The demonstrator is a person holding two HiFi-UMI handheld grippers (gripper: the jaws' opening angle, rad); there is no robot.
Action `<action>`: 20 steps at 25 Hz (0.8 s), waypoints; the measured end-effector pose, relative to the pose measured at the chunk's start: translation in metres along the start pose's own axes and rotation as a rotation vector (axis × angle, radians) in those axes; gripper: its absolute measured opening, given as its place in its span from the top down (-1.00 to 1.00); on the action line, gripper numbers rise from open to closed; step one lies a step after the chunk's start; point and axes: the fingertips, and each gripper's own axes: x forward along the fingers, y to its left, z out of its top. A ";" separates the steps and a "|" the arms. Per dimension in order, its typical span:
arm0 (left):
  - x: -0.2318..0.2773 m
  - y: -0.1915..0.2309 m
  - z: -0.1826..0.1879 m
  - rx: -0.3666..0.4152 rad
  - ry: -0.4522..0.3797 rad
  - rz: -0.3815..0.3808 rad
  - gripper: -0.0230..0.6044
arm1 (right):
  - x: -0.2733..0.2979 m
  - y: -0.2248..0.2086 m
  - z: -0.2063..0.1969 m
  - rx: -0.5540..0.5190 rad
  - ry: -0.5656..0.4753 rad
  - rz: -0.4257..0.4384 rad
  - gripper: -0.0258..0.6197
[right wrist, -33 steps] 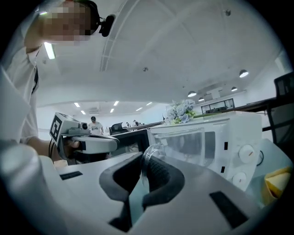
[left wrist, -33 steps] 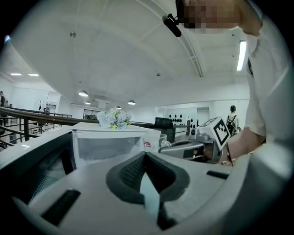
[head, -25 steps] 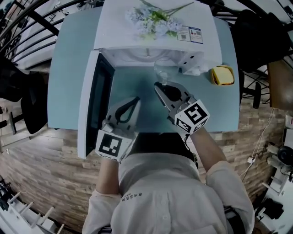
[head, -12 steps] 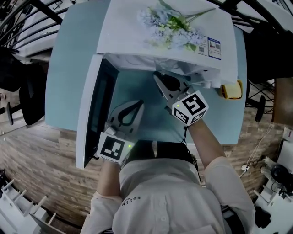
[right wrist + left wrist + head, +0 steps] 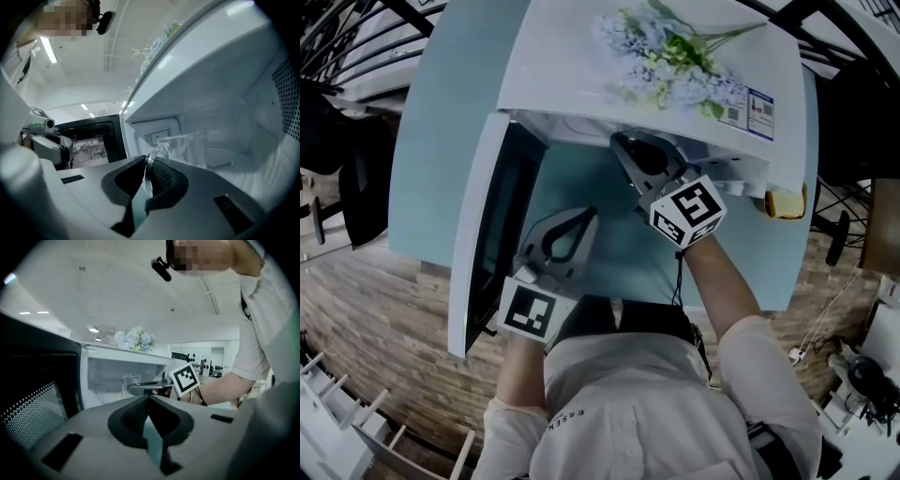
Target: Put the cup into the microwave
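Right hand-held gripper [image 5: 146, 164] is pinching the clear glass cup [image 5: 187, 147] by its near side, where it is likely brittle and slippery; left hand-held gripper [image 5: 149, 401] is sitting closed and empty.

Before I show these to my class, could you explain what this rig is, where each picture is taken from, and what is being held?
There is no robot here: a person holds a two-jaw gripper in each hand. One picture comes from a camera on the person's head, looking down. The other two cameras ride on the grippers and look along their jaws. A white microwave stands on a pale blue table, with its door open and artificial flowers on top. The right gripper is shut on a clear glass cup, holding it inside the microwave. The left gripper is shut and empty.
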 end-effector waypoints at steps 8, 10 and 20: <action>0.006 0.003 -0.009 -0.014 0.008 0.007 0.93 | 0.015 -0.009 -0.006 0.006 -0.017 -0.002 0.84; 0.007 0.003 -0.011 -0.019 0.008 0.008 0.93 | 0.019 -0.010 -0.006 0.009 -0.022 -0.007 0.84; 0.003 0.010 -0.018 -0.033 0.017 0.037 0.93 | 0.041 -0.005 -0.010 -0.010 0.007 -0.026 0.84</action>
